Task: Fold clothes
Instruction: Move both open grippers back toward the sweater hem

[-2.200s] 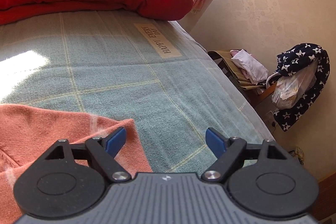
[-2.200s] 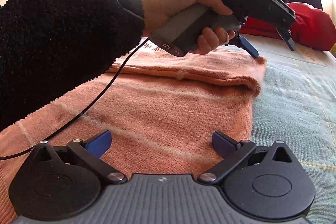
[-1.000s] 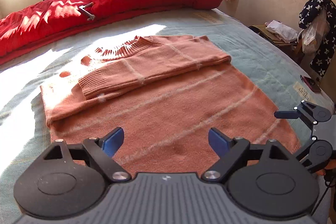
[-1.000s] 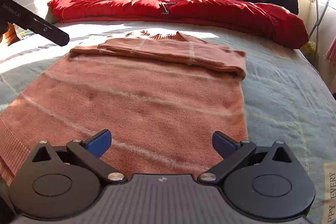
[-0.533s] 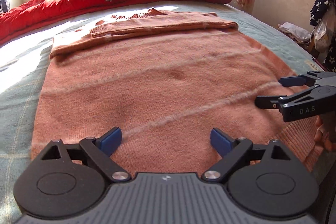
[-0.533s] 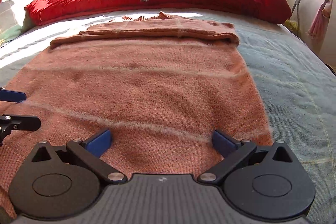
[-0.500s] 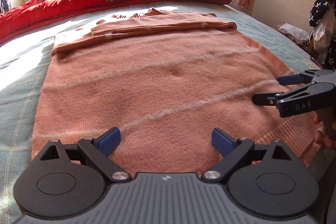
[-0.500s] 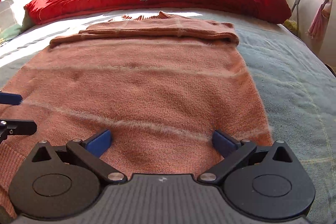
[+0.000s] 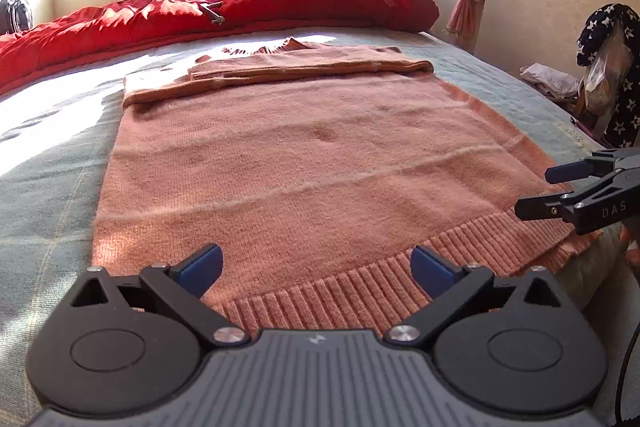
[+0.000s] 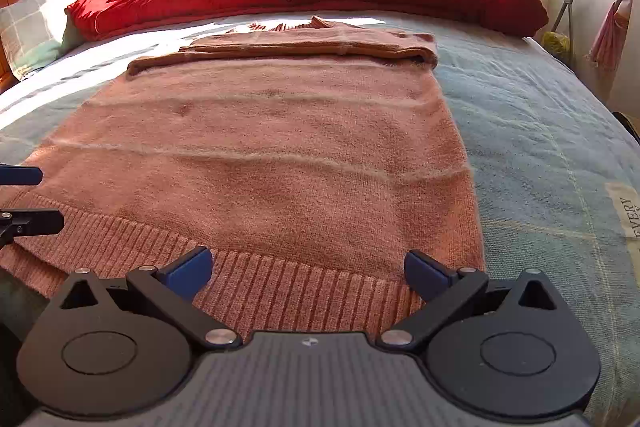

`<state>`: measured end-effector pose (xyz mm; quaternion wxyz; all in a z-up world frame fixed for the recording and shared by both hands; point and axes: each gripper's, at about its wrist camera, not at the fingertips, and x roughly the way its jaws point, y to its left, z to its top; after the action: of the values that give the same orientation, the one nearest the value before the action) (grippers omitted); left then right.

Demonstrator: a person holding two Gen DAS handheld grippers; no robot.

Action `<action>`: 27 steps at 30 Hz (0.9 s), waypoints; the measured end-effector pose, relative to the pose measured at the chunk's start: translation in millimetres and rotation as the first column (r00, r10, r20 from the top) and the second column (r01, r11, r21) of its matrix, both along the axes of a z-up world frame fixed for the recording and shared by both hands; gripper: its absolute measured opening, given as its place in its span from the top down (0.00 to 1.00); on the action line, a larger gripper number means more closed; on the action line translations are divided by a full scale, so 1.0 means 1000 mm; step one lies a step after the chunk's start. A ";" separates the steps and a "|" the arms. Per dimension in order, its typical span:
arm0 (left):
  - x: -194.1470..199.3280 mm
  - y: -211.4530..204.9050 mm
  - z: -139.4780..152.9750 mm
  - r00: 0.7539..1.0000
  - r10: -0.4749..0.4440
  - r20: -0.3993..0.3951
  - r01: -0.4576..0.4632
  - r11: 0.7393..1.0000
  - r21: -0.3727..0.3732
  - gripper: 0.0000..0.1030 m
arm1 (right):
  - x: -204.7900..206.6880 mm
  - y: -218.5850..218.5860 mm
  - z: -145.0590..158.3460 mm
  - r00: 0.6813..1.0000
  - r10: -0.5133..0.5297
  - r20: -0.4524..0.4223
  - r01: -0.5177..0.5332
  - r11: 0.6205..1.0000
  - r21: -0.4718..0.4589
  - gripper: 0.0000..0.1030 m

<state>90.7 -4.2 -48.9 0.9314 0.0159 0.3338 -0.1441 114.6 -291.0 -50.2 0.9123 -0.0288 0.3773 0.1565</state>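
Here the salmon sweater lies flat on the bed, sleeves folded over and partly hidden; left tongs opening, right tongs released, both over its hem.

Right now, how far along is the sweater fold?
Done: the sleeves lie folded across the top of the orange sweater, spread flat on the bed. In hand: nothing is gripped; the left gripper and right gripper sit at the ribbed hem, one toward each corner. The left jaws are opening; the right jaws are open. Left: pinch the hem and fold the body up.
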 end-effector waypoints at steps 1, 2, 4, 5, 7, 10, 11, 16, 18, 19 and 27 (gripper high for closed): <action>0.002 0.001 0.001 1.000 0.002 0.004 -0.002 1.000 -0.003 0.03 | 0.007 0.002 0.008 1.000 0.020 0.008 -0.020 1.000 0.003 0.00; 0.004 0.002 0.001 1.000 0.006 0.004 -0.006 1.000 -0.005 0.03 | 0.015 0.004 0.016 0.999 0.040 0.019 -0.040 0.999 0.003 0.00; 0.009 0.004 -0.001 1.000 0.014 0.000 -0.014 1.000 0.001 0.03 | 0.037 0.009 0.035 0.996 0.082 0.047 -0.082 0.997 0.000 0.00; 0.011 0.005 -0.003 1.000 0.018 -0.001 -0.018 1.000 0.005 0.03 | 0.053 0.011 0.046 0.993 0.097 0.069 -0.097 0.995 -0.004 0.00; 0.015 0.007 -0.006 1.000 0.027 -0.005 -0.027 1.000 0.014 0.03 | 0.085 0.016 0.065 0.988 0.116 0.106 -0.116 0.993 -0.007 0.00; 0.020 0.012 -0.010 1.000 0.028 -0.009 -0.028 1.000 0.011 0.03 | 0.151 0.022 0.089 0.978 0.124 0.165 -0.127 0.992 0.009 0.00; 0.022 0.014 -0.012 1.000 0.027 -0.015 -0.027 1.000 0.003 0.03 | 0.175 0.024 0.093 0.979 0.119 0.167 -0.125 0.992 0.025 0.00; 0.031 0.016 -0.020 0.999 0.018 -0.028 -0.018 1.000 0.008 0.03 | 0.287 0.038 0.082 0.993 0.053 0.109 -0.067 0.989 0.129 0.00; 0.032 0.017 -0.022 1.000 0.012 -0.023 -0.012 1.000 0.012 0.03 | 0.318 0.042 0.063 0.997 0.028 0.065 -0.039 0.984 0.172 0.00; 0.033 0.017 -0.023 1.000 0.009 -0.021 -0.009 1.000 0.011 0.02 | 0.328 0.044 0.053 0.999 0.020 0.044 -0.028 0.982 0.187 0.00; 0.034 0.017 -0.024 1.000 -0.003 -0.015 0.003 1.000 0.005 0.01 | 0.352 0.059 -0.002 1.000 -0.001 -0.027 0.005 0.989 0.150 0.00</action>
<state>125.0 13.2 -73.2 0.9285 0.0177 0.3413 -0.1449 466.3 -231.9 -52.0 0.9069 0.0428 0.3767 0.1836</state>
